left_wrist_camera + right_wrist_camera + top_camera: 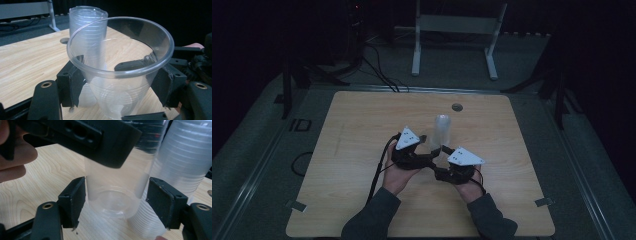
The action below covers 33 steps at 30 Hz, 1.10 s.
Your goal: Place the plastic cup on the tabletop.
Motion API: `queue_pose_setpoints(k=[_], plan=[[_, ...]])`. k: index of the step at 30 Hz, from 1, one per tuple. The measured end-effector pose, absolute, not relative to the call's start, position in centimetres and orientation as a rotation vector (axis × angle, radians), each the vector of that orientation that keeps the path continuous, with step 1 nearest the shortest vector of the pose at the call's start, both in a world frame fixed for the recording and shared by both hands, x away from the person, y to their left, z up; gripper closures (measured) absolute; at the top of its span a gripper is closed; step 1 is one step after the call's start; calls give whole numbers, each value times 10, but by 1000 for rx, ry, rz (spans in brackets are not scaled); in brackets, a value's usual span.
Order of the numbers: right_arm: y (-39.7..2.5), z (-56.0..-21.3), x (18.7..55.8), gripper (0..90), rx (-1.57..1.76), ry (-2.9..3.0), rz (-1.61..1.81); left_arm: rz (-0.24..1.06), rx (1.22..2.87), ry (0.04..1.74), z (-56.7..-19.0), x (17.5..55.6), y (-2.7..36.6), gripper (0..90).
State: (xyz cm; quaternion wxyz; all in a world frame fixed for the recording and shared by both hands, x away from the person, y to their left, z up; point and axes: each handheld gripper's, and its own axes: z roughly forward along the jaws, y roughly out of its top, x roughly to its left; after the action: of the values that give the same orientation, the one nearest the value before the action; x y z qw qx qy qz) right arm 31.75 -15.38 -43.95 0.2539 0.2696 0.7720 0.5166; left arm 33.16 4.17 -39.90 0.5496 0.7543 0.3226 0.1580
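1. The left gripper [117, 82] pinches a clear plastic cup [120, 72] just beside the stack of cups [87, 30], near the centre of the wooden table [362, 130].
2. The right gripper [116, 205] is spread around the cup's base — not touching.
3. Better to squeeze gently, because the thin wall probably buckles.
4. No label or writing can be read.

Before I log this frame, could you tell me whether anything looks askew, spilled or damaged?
Nothing stands out. The stack of clear plastic cups stands upright on the wooden table, and the single clear cup sits upright and undented between the left gripper jaws, with the right gripper flanking its base. No spills.
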Motion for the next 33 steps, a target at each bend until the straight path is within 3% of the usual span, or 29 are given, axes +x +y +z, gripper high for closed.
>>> queue_pose_setpoints(k=[9,15,33], plan=[[-153,-440,316,408,736,2077,1403,344,1754,756,-398,332,43,293],[-153,-441,316,410,753,2075,1434,316,1681,763,-399,333,45,244],[-154,-444,317,393,759,2111,1479,312,1638,754,-402,331,46,278]])
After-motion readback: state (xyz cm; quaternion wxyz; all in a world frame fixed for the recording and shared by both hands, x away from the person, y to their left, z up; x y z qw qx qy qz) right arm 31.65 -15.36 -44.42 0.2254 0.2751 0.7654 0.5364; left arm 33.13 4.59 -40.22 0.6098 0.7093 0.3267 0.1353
